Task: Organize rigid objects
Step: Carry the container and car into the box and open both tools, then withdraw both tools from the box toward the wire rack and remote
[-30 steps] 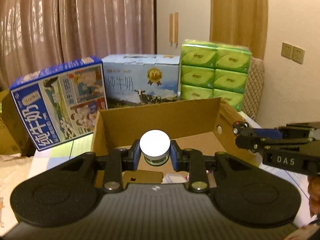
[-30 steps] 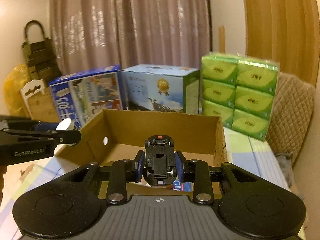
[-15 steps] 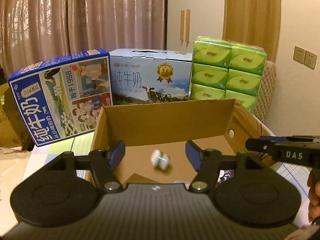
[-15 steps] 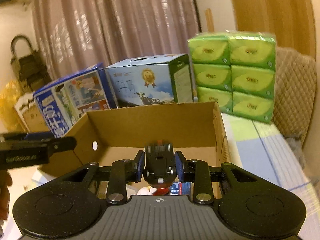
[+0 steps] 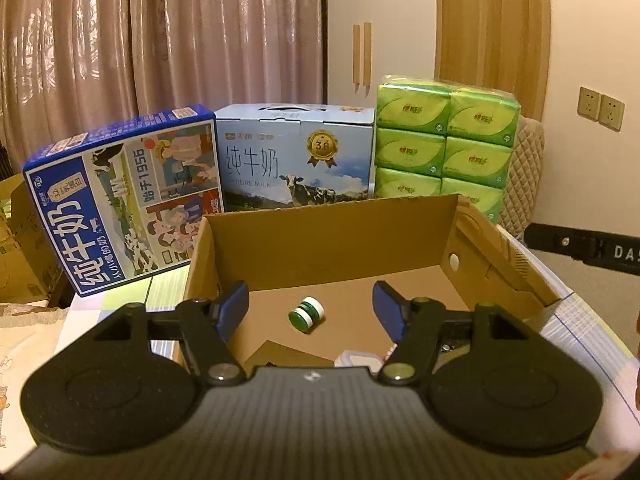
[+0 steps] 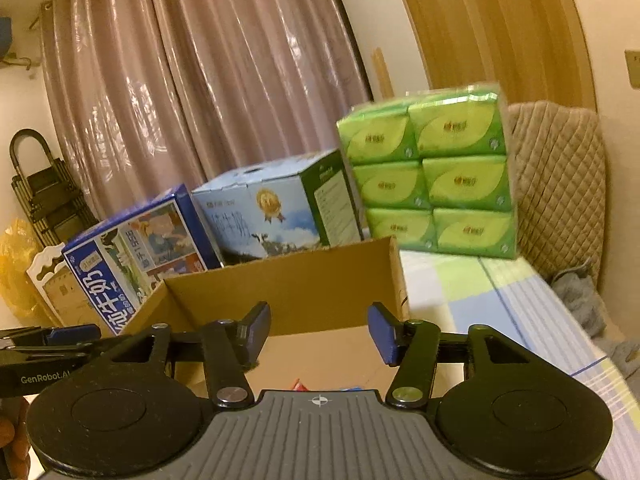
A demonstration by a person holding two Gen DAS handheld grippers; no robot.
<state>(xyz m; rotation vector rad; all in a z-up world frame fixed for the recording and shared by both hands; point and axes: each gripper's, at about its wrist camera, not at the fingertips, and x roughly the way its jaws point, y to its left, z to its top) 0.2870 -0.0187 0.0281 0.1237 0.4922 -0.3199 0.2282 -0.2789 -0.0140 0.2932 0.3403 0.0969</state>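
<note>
An open cardboard box [image 5: 332, 236] stands on the table; it also shows in the right wrist view [image 6: 288, 292]. A small green and white jar [image 5: 306, 312] lies on its side on the box floor. My left gripper [image 5: 310, 307] is open and empty above the box's near side, with the jar below and between its blue pads. My right gripper [image 6: 318, 332] is open and empty over the box. The black toy car is not in view. A white lidded container [image 5: 356, 359] and other small items lie at the near box floor, mostly hidden.
Behind the box stand a dark blue milk carton [image 5: 124, 200], a light blue milk carton [image 5: 296, 164] and a pack of green tissues [image 5: 444, 140]. A striped cloth covers the table [image 6: 520, 312]. A quilted chair [image 6: 556, 184] is at right. Curtains hang behind.
My left gripper opened and dropped the jar, which now lies on the box floor. My right gripper opened and released the black toy car, which is gone from view.
</note>
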